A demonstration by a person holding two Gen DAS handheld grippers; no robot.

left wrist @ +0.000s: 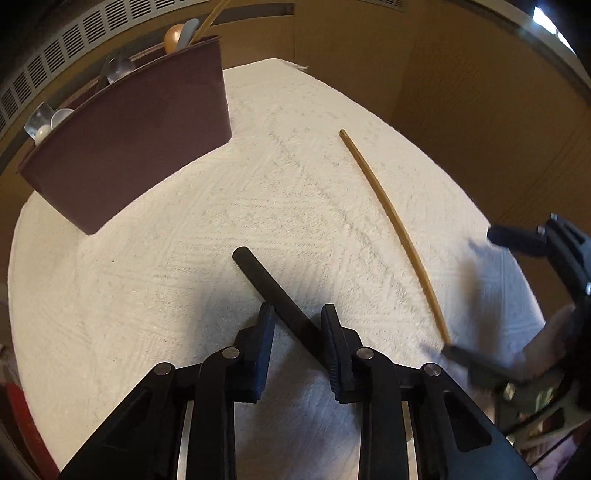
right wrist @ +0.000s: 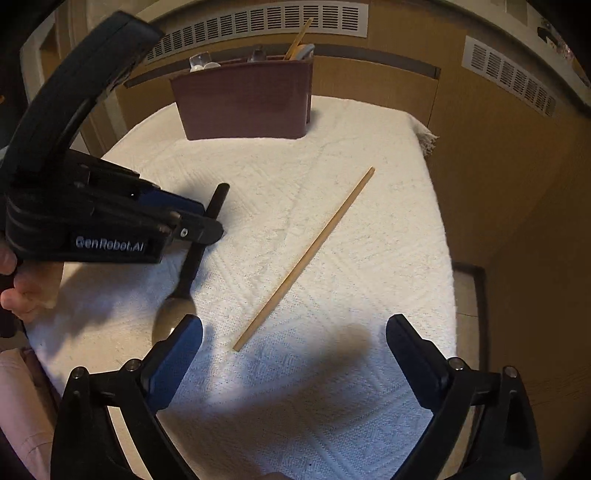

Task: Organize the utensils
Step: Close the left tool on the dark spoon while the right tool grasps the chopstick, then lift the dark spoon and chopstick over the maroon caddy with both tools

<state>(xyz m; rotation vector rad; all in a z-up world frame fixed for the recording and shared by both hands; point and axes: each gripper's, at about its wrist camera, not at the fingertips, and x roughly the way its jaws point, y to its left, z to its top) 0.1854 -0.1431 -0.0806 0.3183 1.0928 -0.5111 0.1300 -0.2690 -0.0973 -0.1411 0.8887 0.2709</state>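
Observation:
A spoon with a black handle (left wrist: 258, 273) lies on the white cloth, its metal bowl (right wrist: 173, 317) toward me in the right wrist view. My left gripper (left wrist: 295, 317) is down over that handle, which crosses slantwise between the pads and touches both. It appears from the side as the left gripper (right wrist: 207, 229), held by a hand. A single wooden chopstick (left wrist: 391, 218) lies loose on the cloth (right wrist: 306, 254). My right gripper (right wrist: 295, 325) stands wide open just short of the chopstick's near end, with nothing between its fingers.
A brown utensil holder (right wrist: 243, 99) stands at the far edge of the cloth (right wrist: 332, 387), with a chopstick and several spoons sticking out. Behind it runs a vented radiator cover (right wrist: 258, 18) and a wooden wall. The table drops off on the right.

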